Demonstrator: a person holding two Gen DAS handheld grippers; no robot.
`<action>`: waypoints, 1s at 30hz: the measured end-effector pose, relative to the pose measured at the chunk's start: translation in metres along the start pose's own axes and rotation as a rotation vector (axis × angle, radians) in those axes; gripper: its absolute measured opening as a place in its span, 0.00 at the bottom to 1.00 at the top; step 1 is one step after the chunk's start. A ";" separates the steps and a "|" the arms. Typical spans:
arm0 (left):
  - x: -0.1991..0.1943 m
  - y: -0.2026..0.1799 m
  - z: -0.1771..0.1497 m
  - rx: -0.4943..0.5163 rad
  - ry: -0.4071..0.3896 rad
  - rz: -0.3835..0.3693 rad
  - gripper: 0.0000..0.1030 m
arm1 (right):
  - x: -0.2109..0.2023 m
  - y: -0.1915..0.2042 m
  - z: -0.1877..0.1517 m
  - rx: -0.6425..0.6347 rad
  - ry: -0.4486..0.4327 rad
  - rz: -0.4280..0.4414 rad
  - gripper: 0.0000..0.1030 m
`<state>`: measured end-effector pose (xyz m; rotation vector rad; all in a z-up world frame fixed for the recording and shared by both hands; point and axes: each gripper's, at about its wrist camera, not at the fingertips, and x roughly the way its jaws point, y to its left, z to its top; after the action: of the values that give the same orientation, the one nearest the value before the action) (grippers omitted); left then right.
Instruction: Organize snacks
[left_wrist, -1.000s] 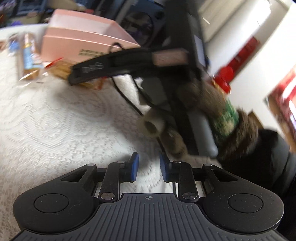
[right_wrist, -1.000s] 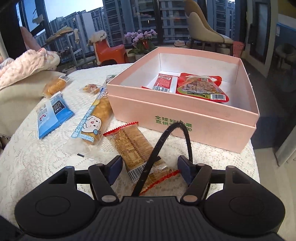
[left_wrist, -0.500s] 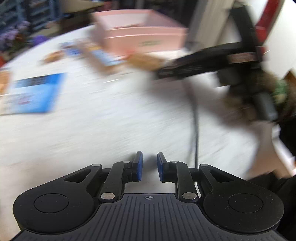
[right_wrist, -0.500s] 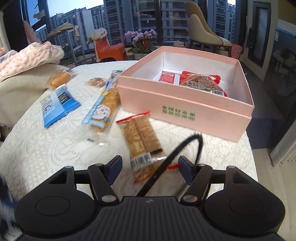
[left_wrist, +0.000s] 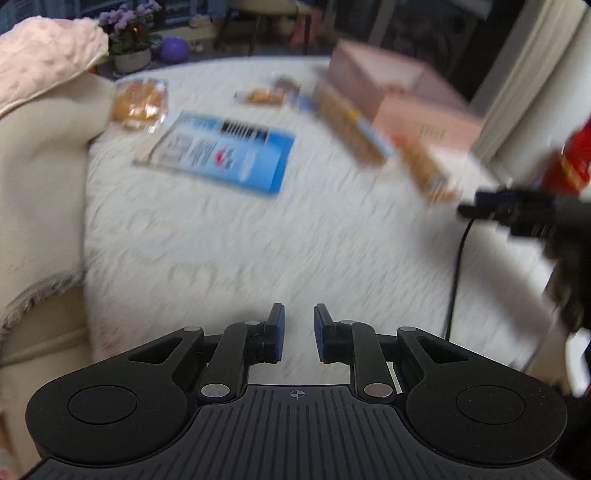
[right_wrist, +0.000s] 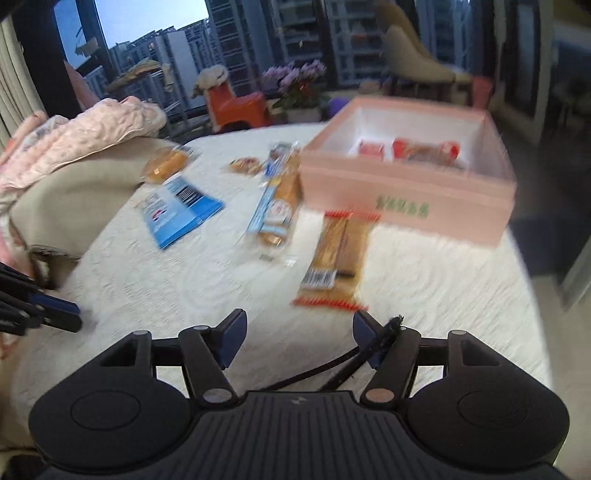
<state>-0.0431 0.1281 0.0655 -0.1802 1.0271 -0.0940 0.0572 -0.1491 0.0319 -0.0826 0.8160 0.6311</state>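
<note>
Hovering over lace tablecloth (right_wrist: 424, 280), right hand-held gripper (right_wrist: 298, 339) wide, left hand-held gripper (left_wrist: 298, 332) narrow, glossy blue packet (left_wrist: 221, 155), square pink cardboard box (right_wrist: 406, 199).

White lace tablecloth (right_wrist: 424, 295) covers the round table. Beige blanket (right_wrist: 92, 177) draped over the table's left edge, pink bumpy blanket (right_wrist: 74, 140) piled on top of it. Beyond the table's far edge: potted purple flowers (right_wrist: 295, 83), orange ride-on toy (right_wrist: 236, 105), purple ball (left_wrist: 176, 48) on the floor. Beige chair (right_wrist: 413, 59) further back, right. City high-rises (right_wrist: 236, 37) through the window. Black cable (left_wrist: 456, 277) hangs down at the table's right edge.
</note>
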 end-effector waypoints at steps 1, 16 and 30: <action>0.000 -0.003 0.007 -0.021 -0.035 -0.003 0.21 | -0.002 -0.001 0.003 0.000 -0.013 -0.014 0.64; 0.078 -0.005 0.056 -0.251 0.058 -0.165 0.23 | 0.043 -0.073 0.054 0.295 0.019 0.088 0.70; 0.059 -0.035 0.077 -0.302 -0.313 -0.232 0.22 | 0.020 -0.128 0.043 0.557 0.016 0.279 0.70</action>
<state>0.0533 0.0927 0.0614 -0.5723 0.7000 -0.1169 0.1669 -0.2302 0.0261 0.5408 1.0020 0.6435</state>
